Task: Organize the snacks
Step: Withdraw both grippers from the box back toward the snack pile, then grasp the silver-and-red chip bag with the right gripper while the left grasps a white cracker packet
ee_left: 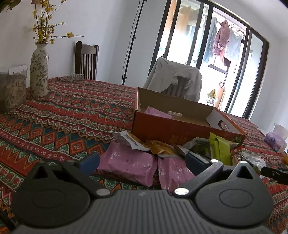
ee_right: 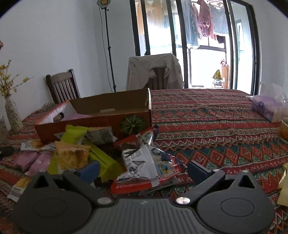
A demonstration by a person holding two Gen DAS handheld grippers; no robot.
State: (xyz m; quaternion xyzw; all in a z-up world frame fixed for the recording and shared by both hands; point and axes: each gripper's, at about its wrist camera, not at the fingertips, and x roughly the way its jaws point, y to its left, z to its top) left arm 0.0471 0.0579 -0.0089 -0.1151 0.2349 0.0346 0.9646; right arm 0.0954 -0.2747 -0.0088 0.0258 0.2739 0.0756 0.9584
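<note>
Pink packets (ee_left: pixel 126 165) lie just ahead of the left tongs (ee_left: pixel 142 160), long axis crosswise; both left and right tongs (ee_right: pixel 143 169) stand apart, empty.

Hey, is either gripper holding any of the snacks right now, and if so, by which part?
Nothing is held. The left gripper is open above the pink packets; the right gripper is open over the red-edged packet.

Daylight pours in through the glass doors (ee_left: pixel 207 45) far ahead of both tools, blown out to white. The wall (ee_left: pixel 108 27) stays evenly lit, shadows soft. A lamp (ee_right: pixel 101 2) glows high ahead on the right view. Fisheye bends the door frames, corners go black, and the nearest wrappers (ee_right: pixel 72 156) look soft.
</note>
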